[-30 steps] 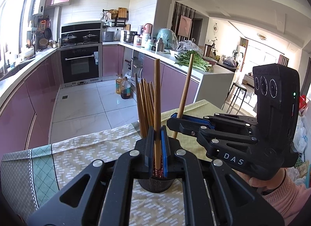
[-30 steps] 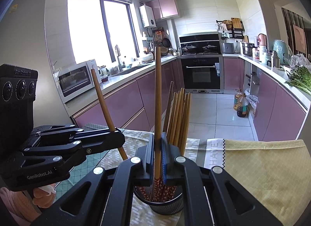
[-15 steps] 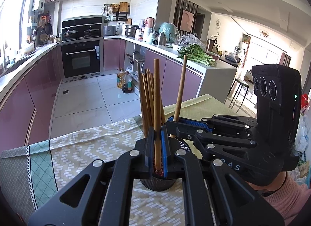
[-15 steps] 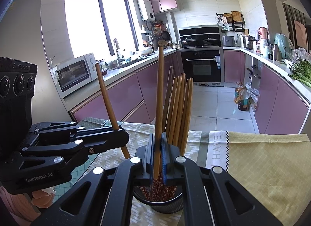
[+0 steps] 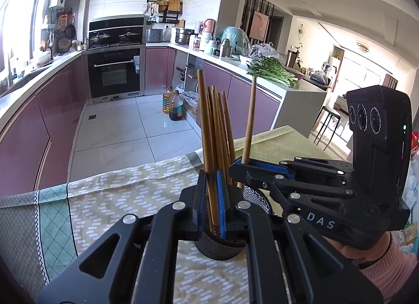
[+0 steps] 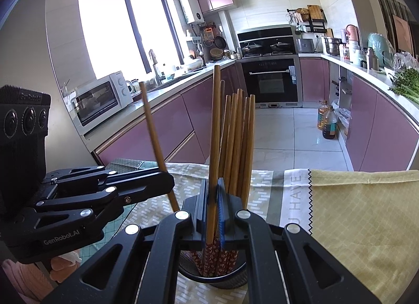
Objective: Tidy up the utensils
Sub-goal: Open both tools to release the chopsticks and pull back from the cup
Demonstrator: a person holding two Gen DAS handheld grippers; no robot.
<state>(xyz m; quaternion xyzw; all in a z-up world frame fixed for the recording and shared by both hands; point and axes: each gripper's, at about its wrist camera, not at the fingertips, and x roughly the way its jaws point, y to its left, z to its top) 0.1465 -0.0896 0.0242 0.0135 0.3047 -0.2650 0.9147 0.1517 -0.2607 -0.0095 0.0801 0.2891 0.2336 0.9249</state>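
Observation:
A black mesh holder [image 5: 220, 245] stands on the tablecloth with several wooden chopsticks [image 5: 221, 131] upright in it; it also shows in the right wrist view [image 6: 213, 276]. My left gripper [image 5: 211, 196] is shut on one chopstick [image 5: 205, 131] whose lower end is down in the holder. My right gripper [image 6: 214, 203] is shut on another chopstick [image 6: 215, 131], its patterned end inside the holder. In the left wrist view the right gripper [image 5: 237, 166] reaches in from the right over the holder's rim. In the right wrist view the left gripper [image 6: 167, 181] comes in from the left.
The table carries a green and beige patterned cloth [image 5: 110, 196] and a yellow cloth [image 6: 361, 225]. Beyond the table edge are purple kitchen cabinets [image 6: 162, 126], an oven [image 5: 115, 73], oil bottles [image 5: 172, 105] on the floor and greens [image 5: 272, 71] on the counter.
Both grippers have moved down with their chopsticks, whose lower ends now sit deeper in the holder. Both stay shut.

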